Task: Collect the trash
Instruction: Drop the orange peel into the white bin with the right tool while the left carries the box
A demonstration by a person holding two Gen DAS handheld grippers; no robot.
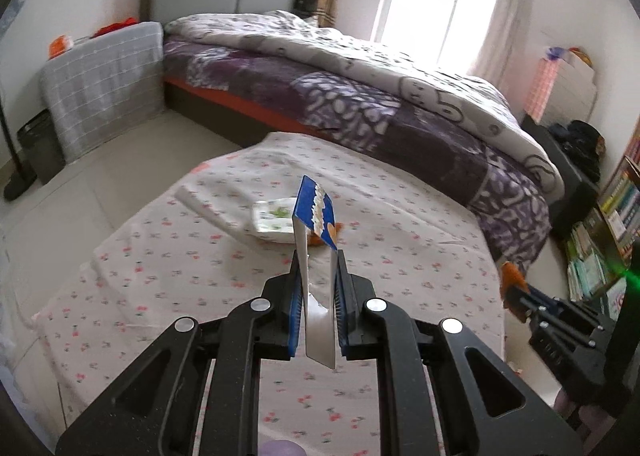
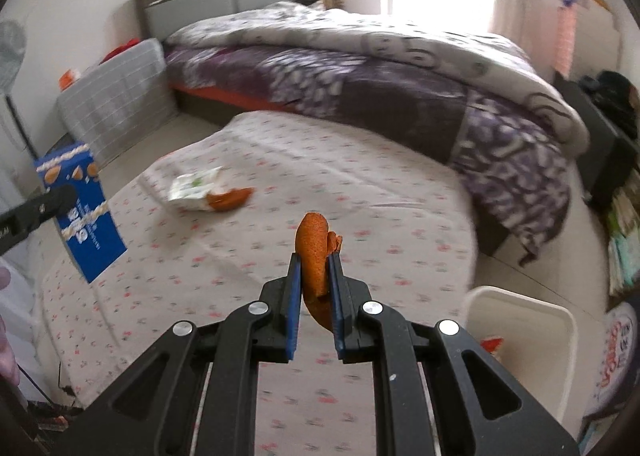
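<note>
My left gripper [image 1: 318,256] is shut on a flattened blue carton [image 1: 314,216] with a silver inside, held upright above the table with the floral cloth [image 1: 160,256]. The right wrist view shows the same blue carton [image 2: 86,212] at the far left, clamped by the left gripper's black fingers [image 2: 48,200]. An orange peel [image 2: 314,252] is pinched in my shut right gripper [image 2: 316,260] above the cloth [image 2: 200,276]. On the cloth lie a white wet-wipe pack [image 2: 194,188] and another orange peel [image 2: 230,198] beside it. The wet-wipe pack [image 1: 274,218] also lies behind the carton.
A white bin [image 2: 528,336] with some trash inside stands at the table's right. Behind the table is a bed [image 1: 360,88] with a purple quilt. A black bin [image 1: 38,144] sits on the floor at the left. Bookshelves [image 1: 612,216] line the right wall.
</note>
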